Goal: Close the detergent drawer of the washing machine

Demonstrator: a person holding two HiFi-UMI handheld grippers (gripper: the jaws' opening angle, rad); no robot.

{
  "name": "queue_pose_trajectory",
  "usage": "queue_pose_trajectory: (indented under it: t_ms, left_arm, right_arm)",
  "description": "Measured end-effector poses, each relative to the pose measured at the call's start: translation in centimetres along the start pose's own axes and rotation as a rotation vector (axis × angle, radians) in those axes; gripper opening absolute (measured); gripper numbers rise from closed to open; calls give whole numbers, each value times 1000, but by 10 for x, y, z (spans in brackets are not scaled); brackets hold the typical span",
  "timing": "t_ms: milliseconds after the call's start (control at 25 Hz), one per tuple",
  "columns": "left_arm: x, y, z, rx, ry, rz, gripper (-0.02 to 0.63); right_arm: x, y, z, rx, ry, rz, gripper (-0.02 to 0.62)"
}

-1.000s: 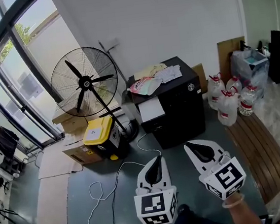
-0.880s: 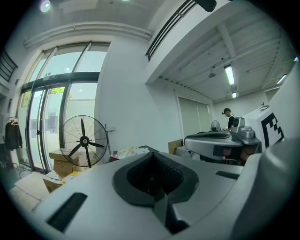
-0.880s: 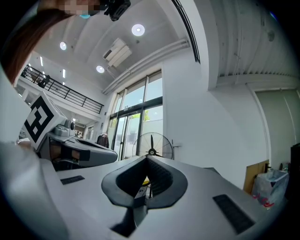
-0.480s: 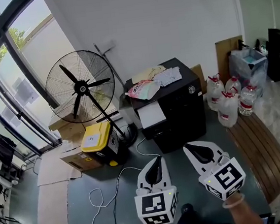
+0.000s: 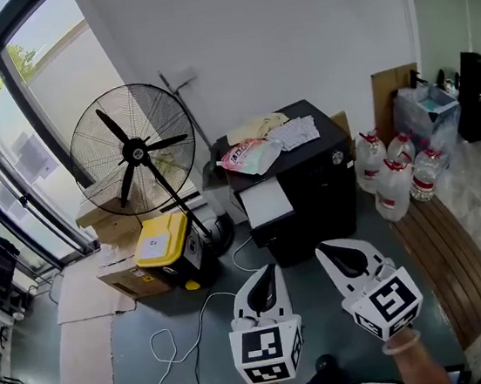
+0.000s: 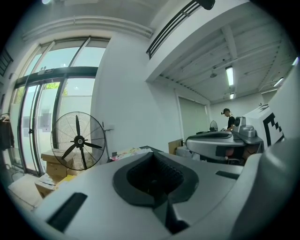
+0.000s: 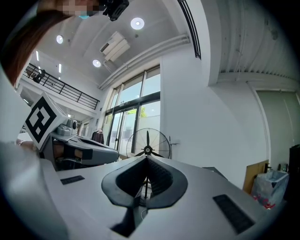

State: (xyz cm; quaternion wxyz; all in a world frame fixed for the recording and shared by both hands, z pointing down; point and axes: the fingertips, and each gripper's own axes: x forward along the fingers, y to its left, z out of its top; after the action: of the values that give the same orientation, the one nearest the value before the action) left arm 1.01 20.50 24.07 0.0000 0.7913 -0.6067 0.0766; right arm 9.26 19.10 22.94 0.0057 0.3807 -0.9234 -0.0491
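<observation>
Head view is showing the black washing machine (image 5: 309,178) standing well ahead on the floor, its pale detergent drawer (image 5: 266,204) apparently sticking out. The left gripper (image 5: 270,272) and right gripper (image 5: 325,252) are hovering far short of it, jaws pressed together and empty, so the closing is not yet begun.

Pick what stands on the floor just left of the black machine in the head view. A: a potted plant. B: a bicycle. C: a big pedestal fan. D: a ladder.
C: the pedestal fan stands left of the black machine, near the glass wall.
</observation>
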Motion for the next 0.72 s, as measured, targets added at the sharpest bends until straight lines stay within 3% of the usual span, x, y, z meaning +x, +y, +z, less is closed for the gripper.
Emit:
queue_pose_trajectory:
  t_ms: [720]
  left_arm:
    - [69, 84, -24, 4, 31, -69, 17]
  right_arm:
    - [96, -20, -20, 42, 39, -62, 25]
